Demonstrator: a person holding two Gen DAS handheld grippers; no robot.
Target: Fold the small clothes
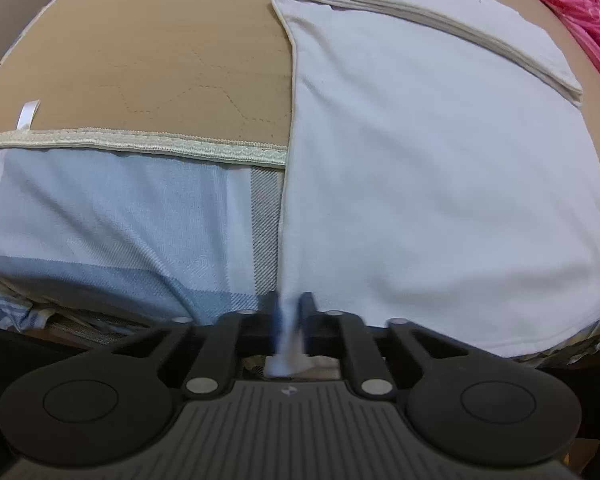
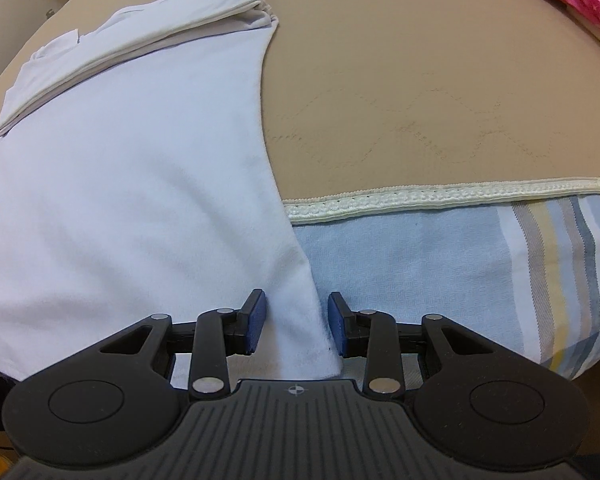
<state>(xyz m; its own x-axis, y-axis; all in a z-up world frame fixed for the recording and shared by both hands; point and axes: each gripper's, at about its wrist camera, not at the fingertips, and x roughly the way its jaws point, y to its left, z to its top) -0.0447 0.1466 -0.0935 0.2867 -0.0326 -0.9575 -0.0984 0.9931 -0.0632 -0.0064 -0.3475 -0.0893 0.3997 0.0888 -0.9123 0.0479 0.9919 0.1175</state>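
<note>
While our left gripper (image 1: 290, 320) pinches one near corner of the white garment (image 1: 440, 168) lying across the tan mat's cream trim (image 1: 140, 143), our right gripper (image 2: 296, 322) straddles the other corner unclosed, and we judge the cloth light and limp.

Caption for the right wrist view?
Right gripper open astride the near corner of a white garment on a tan mat.
</note>
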